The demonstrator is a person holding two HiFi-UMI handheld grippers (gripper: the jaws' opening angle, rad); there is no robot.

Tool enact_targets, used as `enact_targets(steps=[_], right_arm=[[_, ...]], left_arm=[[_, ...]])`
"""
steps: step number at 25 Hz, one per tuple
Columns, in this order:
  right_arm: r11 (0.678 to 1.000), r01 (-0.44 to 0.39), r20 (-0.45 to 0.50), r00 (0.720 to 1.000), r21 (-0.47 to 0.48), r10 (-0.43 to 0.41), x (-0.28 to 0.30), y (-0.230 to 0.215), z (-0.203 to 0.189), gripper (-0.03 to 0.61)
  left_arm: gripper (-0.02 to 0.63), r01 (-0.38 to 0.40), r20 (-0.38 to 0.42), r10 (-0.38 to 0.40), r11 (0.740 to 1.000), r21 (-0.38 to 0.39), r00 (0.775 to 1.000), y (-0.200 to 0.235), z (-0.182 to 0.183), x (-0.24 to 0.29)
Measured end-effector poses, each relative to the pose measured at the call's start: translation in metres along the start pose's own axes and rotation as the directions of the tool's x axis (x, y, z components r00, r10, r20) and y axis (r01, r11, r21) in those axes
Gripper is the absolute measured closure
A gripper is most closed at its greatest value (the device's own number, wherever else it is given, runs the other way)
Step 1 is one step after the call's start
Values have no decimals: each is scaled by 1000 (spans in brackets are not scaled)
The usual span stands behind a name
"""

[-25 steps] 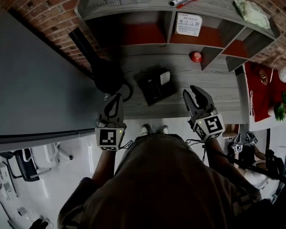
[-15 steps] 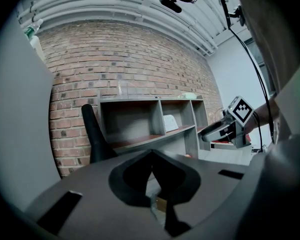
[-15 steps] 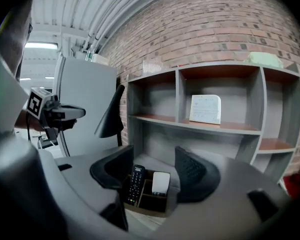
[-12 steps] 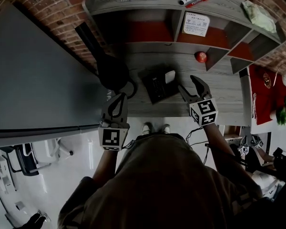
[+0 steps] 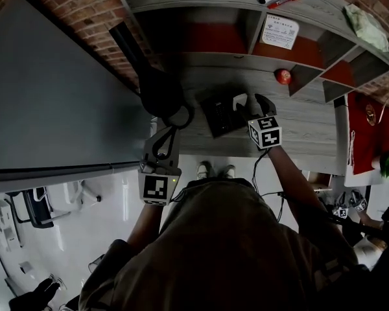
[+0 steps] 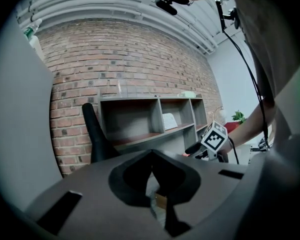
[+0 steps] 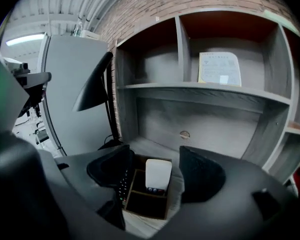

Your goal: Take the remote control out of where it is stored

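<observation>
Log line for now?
right gripper: jaws just opened, nothing between | white remote: upright in organizer, straight ahead | left gripper: shut

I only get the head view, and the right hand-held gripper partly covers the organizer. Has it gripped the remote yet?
Observer: Not yet. The jaws of the right hand-held gripper have just been opening; the white remote shows in the gap between them, untouched.
Operator: Is it lying flat?
Observer: No, it stands upright in the far compartment of the organizer.
Operator: And the left hand-held gripper?
Observer: The left hand-held gripper: jaws shut, nothing between them.
</observation>
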State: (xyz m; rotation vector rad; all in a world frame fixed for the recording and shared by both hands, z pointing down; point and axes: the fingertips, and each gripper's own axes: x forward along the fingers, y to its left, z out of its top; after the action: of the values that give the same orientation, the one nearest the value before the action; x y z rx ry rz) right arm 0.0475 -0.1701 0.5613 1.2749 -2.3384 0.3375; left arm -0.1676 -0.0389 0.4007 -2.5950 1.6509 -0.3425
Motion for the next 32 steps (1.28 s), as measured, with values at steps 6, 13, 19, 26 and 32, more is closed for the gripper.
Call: enact_targets(steps=[6,13,19,26,32], right_arm=[[998,32,-109,994,63,-25,43,-8,-45,278],[993,45,-194,981,112,-22,75,-12,-79,278],[992,50,-207,978,117,-25,87,-12,-86,279],[992,59,-191,981,111,-37,87,-15,-85,281],[991,47,-190,981,126,-22,87,-15,-85,285]], left_arm=[[603,-27,-28,27,1000,-5,999,9,-7,-3],[603,-54,-61,53,998,-14,997,18,-16,-4],[603,-60,-70,59,998,-18,996,18,-20,1],[603,-62,-78,60,998,-20,995,17,-23,6],[603,-64,-83,62,998,-21,995,16,-23,11]])
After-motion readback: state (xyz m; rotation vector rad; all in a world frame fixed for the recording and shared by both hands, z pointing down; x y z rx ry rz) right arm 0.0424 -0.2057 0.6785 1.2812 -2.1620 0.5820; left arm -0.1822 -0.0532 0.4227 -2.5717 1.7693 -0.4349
